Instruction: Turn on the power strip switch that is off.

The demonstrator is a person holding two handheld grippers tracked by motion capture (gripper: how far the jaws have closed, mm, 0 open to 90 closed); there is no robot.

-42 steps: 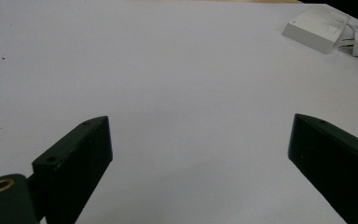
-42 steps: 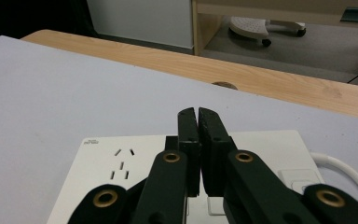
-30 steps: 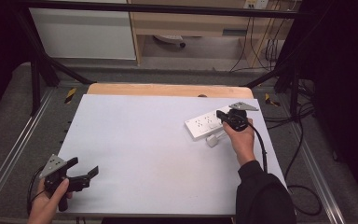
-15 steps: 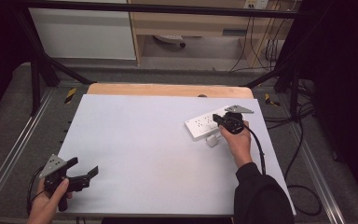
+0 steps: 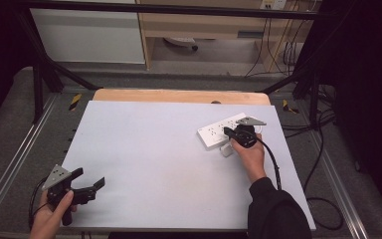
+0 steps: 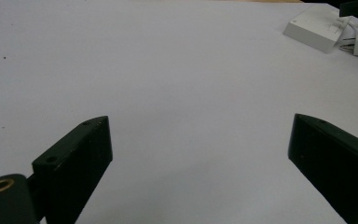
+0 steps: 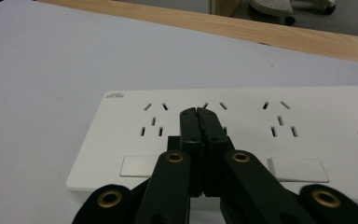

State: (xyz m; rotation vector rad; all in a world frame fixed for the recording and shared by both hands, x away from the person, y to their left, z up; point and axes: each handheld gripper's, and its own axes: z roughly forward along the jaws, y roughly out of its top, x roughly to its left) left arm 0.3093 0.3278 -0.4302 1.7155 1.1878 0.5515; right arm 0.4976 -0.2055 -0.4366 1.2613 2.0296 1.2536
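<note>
The worktop [image 5: 144, 164] carries one landmark, the white power strip [image 5: 222, 130], lying near its far right edge. I take all positions from that strip.

My right tool [image 5: 227, 131] sits over the strip's middle, jaws pressed together with nothing between them, tips above the centre group of socket holes in the right gripper view [image 7: 196, 114]. Against the frames of a second ago, this tool has slid inward along the strip, from its right end toward its centre. I judge this as closed tips lining up to press a rocker switch [image 7: 137, 165] on the strip's near edge, or to nudge the strip; contact cannot be confirmed.

A small white plug [image 5: 227, 151] lies just beside the strip's near side, untouched.

My left tool [image 5: 95, 187] is unchanged, well apart from the strip at the worktop's near left corner, jaws spread wide and empty.
</note>
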